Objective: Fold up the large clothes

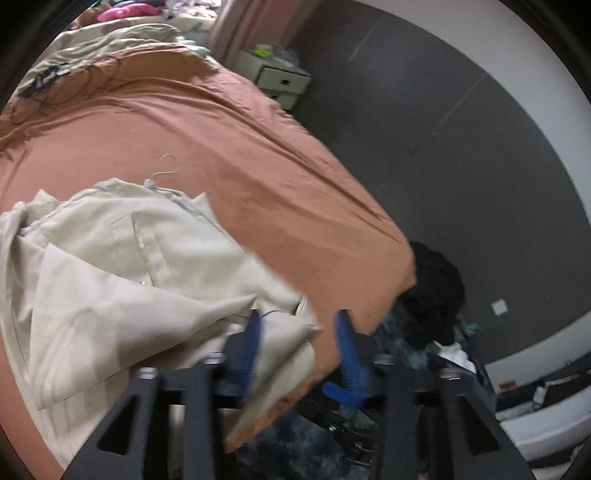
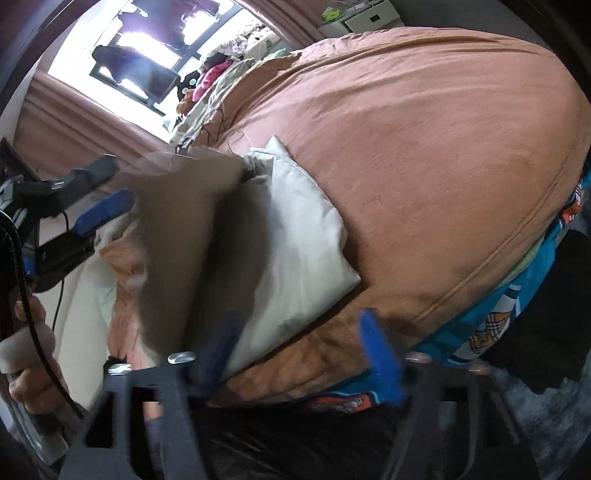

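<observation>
A cream shirt (image 1: 122, 258) lies crumpled on the orange bed sheet (image 1: 240, 147), a white hanger hook (image 1: 164, 171) sticking out at its collar. My left gripper (image 1: 299, 332) is open, its blue fingers (image 1: 345, 347) either side of a shirt corner near the bed's edge. In the right wrist view the shirt (image 2: 295, 251) lies on the orange sheet (image 2: 424, 166), partly lifted and blurred at the left. My right gripper (image 2: 299, 339) is open, its left finger under the cloth's edge. The left gripper (image 2: 103, 210) shows at the left, beside the cloth.
A white drawer unit (image 1: 280, 79) stands beyond the bed on the grey floor (image 1: 443, 147). A dark clothes pile (image 1: 432, 291) lies at the bed's corner. Pillows and clothes (image 1: 122, 22) crowd the bed's far end. A blue patterned fabric (image 2: 517, 306) hangs at the bed's edge.
</observation>
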Demonstrator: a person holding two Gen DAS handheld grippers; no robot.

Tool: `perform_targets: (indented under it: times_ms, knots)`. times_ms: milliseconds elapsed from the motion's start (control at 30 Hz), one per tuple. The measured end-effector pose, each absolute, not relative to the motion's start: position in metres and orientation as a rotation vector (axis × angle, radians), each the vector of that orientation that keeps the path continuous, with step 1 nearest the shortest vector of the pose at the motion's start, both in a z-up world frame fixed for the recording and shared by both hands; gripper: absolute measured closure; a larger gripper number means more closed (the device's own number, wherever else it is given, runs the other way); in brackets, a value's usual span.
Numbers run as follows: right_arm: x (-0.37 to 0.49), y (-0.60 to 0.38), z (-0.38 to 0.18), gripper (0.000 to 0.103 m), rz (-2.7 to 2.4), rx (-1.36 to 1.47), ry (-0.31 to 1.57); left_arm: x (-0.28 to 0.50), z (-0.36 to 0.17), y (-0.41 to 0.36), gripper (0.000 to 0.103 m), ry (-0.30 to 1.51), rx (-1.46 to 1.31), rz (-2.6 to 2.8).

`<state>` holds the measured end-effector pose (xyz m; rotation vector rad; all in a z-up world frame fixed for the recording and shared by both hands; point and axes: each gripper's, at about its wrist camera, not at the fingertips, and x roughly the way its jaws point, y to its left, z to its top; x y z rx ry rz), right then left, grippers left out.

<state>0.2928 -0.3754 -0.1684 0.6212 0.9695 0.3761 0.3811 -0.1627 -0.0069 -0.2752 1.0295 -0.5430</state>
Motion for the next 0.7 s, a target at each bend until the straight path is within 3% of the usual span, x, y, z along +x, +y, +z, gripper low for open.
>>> perform_targets:
  times_ms: [67, 100, 367, 567, 700]
  knots:
    - [0.294, -0.37, -0.168, 0.028, 0.398, 0.623, 0.972, 0.372, 0.0, -0.148, 0.021, 0.994, -0.259, -0.507]
    - [0.296, -0.365, -0.168, 0.028, 0.413, 0.623, 0.974, 0.366, 0.003, -0.139, 0.02, 0.976, -0.253, -0.485]
    - [0.312, -0.341, -0.171, 0.029, 0.478, 0.638, 0.953, 0.339, -0.008, -0.034, 0.02, 0.96, -0.295, -0.257]
    - [0.34, -0.339, -0.177, 0.05, 0.437, 0.645, 0.972, 0.308, -0.035, 0.029, 0.02, 0.973, -0.361, -0.107]
    - [0.353, -0.342, -0.177, 0.052, 0.41, 0.636, 0.959, 0.289, -0.056, 0.048, 0.021, 0.996, -0.392, -0.07]
